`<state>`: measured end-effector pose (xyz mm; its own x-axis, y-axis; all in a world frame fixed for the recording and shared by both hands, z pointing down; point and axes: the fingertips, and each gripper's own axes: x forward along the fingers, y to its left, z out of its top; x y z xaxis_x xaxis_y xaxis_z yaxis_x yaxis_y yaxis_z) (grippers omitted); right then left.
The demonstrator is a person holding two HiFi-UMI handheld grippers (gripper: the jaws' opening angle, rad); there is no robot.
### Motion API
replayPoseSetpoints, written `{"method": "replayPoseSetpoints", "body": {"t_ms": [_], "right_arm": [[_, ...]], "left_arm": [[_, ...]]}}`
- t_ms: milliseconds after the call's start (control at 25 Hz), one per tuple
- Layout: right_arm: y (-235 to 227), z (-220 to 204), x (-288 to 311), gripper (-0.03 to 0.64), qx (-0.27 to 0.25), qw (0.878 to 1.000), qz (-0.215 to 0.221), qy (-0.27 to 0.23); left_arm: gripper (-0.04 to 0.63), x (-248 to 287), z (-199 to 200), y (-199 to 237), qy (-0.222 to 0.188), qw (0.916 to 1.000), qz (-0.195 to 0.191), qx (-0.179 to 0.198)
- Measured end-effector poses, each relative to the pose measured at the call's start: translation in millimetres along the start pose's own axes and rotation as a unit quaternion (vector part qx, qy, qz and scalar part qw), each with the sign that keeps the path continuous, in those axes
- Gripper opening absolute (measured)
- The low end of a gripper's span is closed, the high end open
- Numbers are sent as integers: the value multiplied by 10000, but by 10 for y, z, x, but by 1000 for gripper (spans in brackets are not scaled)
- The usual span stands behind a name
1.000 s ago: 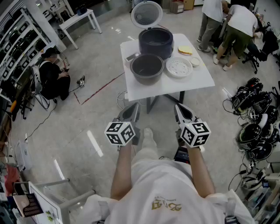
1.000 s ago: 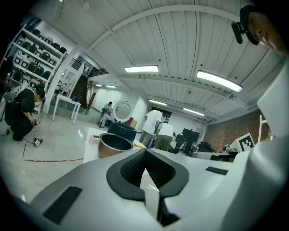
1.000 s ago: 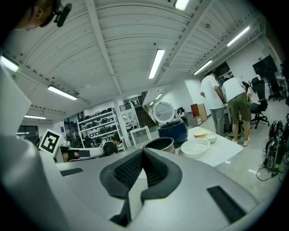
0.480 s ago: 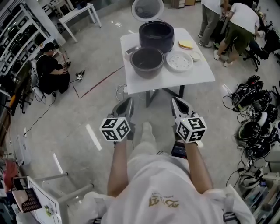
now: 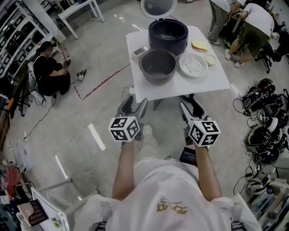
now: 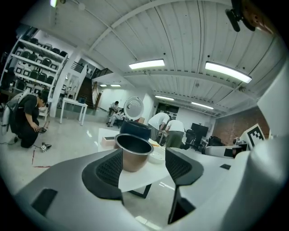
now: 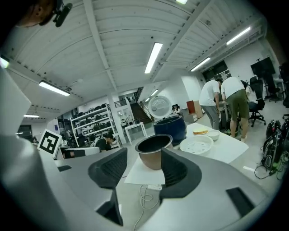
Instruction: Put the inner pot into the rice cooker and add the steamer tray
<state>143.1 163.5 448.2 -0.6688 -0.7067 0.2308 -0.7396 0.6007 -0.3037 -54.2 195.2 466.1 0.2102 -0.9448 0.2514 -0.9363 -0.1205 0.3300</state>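
Observation:
The dark inner pot (image 5: 158, 65) stands empty on the white table (image 5: 212, 83), just in front of the dark rice cooker (image 5: 168, 36), whose lid (image 5: 158, 6) is up. The white perforated steamer tray (image 5: 193, 65) lies to the pot's right. My left gripper (image 5: 134, 104) and right gripper (image 5: 192, 107) hover short of the table's near edge, both open. Their jaws have just been opening, with nothing between them. In the left gripper view the pot (image 6: 133, 151) shows far off between the jaws. The right gripper view shows the pot (image 7: 154, 151) the same way.
A small bowl (image 5: 210, 59), a yellow item (image 5: 198, 45) and a flat device (image 5: 140, 51) share the table. A person crouches at the left (image 5: 47, 74); others stand at the back right (image 5: 253, 27). Cables and helmets (image 5: 266, 131) litter the floor on the right.
Both grippers have moved forward toward the table, and their jaws have gone from shut to open. The table now lies nearer in the head view.

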Motion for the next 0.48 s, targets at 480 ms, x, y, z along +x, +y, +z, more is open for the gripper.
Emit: {"method": "replayPoseSetpoints", "body": {"t_ms": [480], "right_arm": [[-449,135,1666,224,427,9956,-797,240]], "left_arm": [[298,1520,344,1058,786,9954,-543,-16]]}}
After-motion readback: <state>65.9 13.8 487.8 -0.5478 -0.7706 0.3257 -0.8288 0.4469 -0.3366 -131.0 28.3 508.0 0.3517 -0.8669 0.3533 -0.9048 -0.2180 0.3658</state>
